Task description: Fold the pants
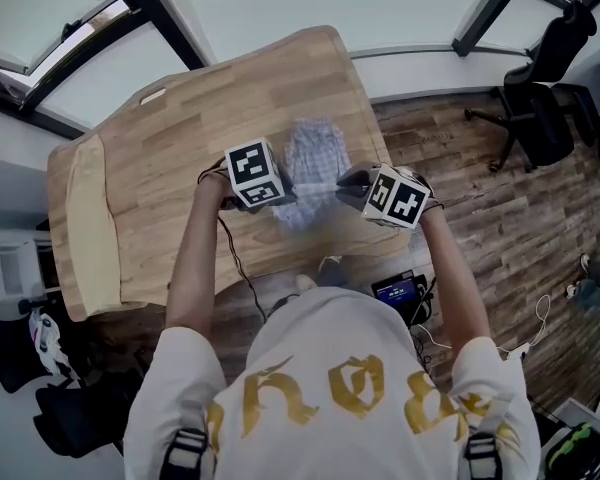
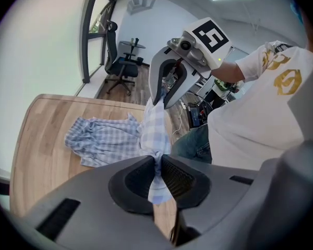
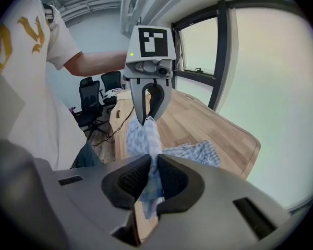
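Your left gripper [image 2: 157,161] has its jaws pressed onto a bunched edge of the pants [image 2: 101,138]. Your right gripper [image 3: 152,164] pinches the same edge a little further along. In the head view the cloth between the 2 grippers is blurred, and the marker cubes cover both sets of jaws. The pants are blue-and-white checked and crumpled. Their near edge is lifted, and the rest lies on the right part of the wooden table [image 1: 170,133]. You have 1 pair of pants, 2 grippers and 1 table.
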{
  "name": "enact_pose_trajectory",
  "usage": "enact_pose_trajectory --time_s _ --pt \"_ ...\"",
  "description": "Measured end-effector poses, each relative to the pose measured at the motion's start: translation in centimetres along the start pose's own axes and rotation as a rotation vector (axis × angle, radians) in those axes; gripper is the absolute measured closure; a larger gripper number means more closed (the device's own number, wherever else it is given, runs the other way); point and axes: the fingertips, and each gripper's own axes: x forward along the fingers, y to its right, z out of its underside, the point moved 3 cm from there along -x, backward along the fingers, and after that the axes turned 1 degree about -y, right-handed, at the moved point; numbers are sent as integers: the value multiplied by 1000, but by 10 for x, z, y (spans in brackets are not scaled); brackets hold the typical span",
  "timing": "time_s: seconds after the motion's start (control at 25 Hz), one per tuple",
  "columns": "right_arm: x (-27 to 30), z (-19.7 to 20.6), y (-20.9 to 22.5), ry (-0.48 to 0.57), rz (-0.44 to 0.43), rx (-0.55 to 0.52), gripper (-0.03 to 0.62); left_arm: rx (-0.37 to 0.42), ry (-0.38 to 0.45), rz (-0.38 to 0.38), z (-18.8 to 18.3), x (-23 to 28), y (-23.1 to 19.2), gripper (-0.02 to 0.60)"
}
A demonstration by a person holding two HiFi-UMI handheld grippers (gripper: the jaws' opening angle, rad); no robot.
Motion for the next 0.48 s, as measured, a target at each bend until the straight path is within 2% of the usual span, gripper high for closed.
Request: enact_pose_trajectory --time_s 0.48 --pt "25 0 94 -33 -94 14 528 -60 -32 -22 -10 -10 -88 514"
